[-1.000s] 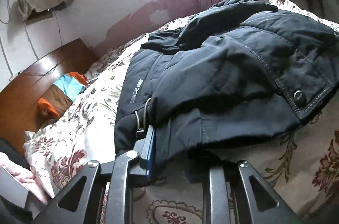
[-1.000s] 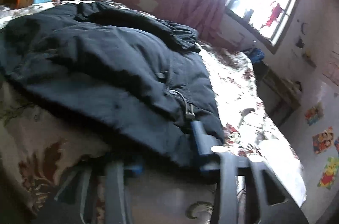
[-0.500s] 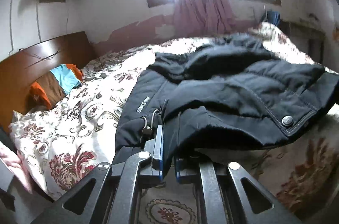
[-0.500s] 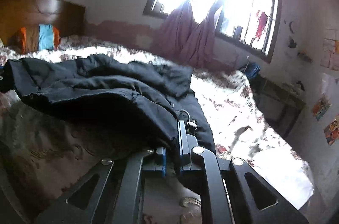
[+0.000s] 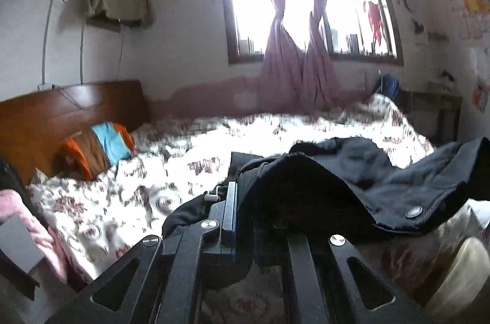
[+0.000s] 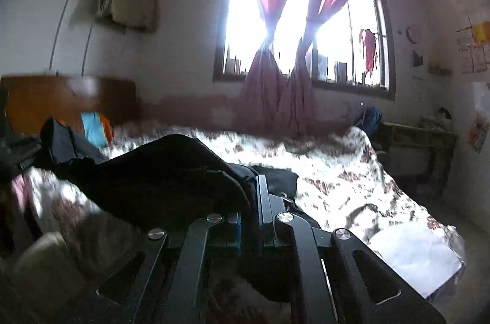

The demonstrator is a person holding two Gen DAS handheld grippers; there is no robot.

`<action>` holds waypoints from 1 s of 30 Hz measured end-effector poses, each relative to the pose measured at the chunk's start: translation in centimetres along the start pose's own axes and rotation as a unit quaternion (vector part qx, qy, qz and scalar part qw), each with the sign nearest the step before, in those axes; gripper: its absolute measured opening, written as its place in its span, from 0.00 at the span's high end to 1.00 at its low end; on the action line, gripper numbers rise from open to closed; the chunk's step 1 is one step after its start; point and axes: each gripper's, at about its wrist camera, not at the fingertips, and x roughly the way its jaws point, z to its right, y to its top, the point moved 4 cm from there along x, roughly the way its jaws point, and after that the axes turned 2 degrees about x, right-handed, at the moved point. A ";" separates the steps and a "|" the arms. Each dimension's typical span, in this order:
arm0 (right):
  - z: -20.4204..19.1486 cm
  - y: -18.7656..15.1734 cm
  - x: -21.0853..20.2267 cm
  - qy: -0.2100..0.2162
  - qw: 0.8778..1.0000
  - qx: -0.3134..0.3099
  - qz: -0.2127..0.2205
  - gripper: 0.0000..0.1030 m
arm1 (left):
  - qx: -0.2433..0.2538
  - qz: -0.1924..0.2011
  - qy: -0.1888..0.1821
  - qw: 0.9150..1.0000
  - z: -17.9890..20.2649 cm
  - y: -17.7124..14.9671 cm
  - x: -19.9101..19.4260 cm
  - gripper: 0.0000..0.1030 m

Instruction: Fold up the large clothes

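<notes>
A dark navy padded jacket (image 5: pixel 352 180) hangs lifted above the floral bed (image 5: pixel 183 158). My left gripper (image 5: pixel 245 201) is shut on the jacket's hem near a zipper pull (image 5: pixel 211 197); a snap button (image 5: pixel 413 212) shows on the flap to the right. In the right wrist view my right gripper (image 6: pixel 252 201) is shut on the jacket's (image 6: pixel 159 177) other hem corner. The cloth sags between the two grippers and hides the fingertips.
A wooden headboard (image 5: pixel 61 109) and an orange-blue pillow (image 5: pixel 101 146) are at the left. A window with pink curtains (image 5: pixel 294 33) is behind the bed. A small table (image 6: pixel 416 146) stands at the right wall. Pink cloth (image 5: pixel 36 229) lies at the near left.
Both grippers closed on the jacket's hem and have risen, lifting the near edge off the bed. The views now look level across the room instead of down on the jacket.
</notes>
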 end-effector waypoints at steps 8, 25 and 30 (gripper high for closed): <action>0.6 1.4 5.0 -0.015 1.000 0.005 0.006 0.94 | 0.026 0.042 0.011 0.999 0.3 3.9 1.4 0.93; 1.2 5.2 18.5 -0.010 1.000 -0.018 0.009 0.94 | 0.070 0.045 0.030 0.996 2.9 8.9 11.1 0.93; 0.7 6.6 25.8 -0.015 0.999 -0.024 -0.035 0.94 | 0.030 0.029 -0.025 0.999 2.0 11.1 16.9 0.93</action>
